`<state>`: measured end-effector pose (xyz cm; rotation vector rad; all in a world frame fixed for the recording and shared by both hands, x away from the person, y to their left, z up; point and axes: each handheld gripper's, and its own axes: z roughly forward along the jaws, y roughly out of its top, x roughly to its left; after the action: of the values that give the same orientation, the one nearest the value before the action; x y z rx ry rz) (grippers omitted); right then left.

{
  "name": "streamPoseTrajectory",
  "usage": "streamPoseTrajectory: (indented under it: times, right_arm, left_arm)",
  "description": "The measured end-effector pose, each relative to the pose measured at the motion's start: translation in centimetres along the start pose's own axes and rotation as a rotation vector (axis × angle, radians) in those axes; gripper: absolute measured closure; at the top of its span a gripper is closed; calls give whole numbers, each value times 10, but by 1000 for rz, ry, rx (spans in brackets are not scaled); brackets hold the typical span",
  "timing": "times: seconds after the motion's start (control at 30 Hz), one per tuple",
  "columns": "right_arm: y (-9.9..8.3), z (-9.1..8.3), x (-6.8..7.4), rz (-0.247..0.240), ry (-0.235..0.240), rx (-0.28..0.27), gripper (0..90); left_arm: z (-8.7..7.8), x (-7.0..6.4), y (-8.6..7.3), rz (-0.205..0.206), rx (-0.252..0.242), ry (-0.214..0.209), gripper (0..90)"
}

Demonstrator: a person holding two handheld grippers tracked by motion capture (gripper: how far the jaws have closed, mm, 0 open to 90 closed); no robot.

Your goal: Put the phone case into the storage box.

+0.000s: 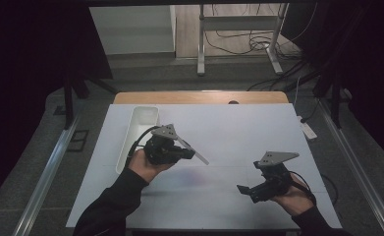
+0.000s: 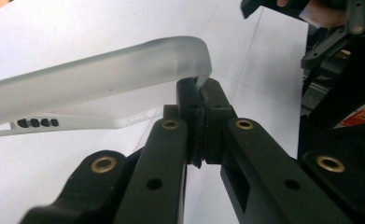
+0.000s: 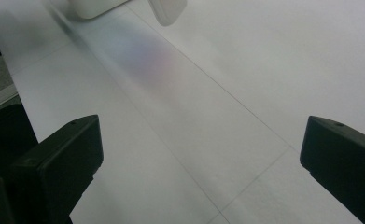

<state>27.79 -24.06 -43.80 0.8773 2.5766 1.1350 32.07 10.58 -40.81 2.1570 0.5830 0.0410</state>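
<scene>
A frosted, see-through phone case (image 2: 101, 79) with a row of small slots at one end is held off the white table. My left gripper (image 2: 200, 91) is shut on its rim near one corner. From above, the case (image 1: 195, 152) shows edge-on as a thin pale strip slanting right from my left gripper (image 1: 190, 154), left of the table's middle. My right gripper (image 1: 246, 192) is open at the front right, jaws pointing left. Its own view shows the right gripper (image 3: 203, 158) with wide-spread jaws, bare table between them, and a case corner (image 3: 168, 9) at the top.
A long white tray (image 1: 138, 132) lies on the table's left side, behind my left hand; its end (image 3: 91, 7) also appears at the top of the right gripper view. The wooden table edge (image 1: 199, 97) runs along the back. Cables and a metal stand are on the floor beyond.
</scene>
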Motion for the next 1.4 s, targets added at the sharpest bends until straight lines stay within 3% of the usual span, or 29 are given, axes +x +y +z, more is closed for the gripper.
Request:
streamPoseTrajectory:
  times: [0.8,1.4]
  right_arm:
    - [-33,-23,-10,59,-97,4,0]
    - [-58,-45,-18,137,-183,4,0]
  left_arm:
    - [-24,26,10,-39,19,102,884]
    - [-45,45,18,-81,26,167,884]
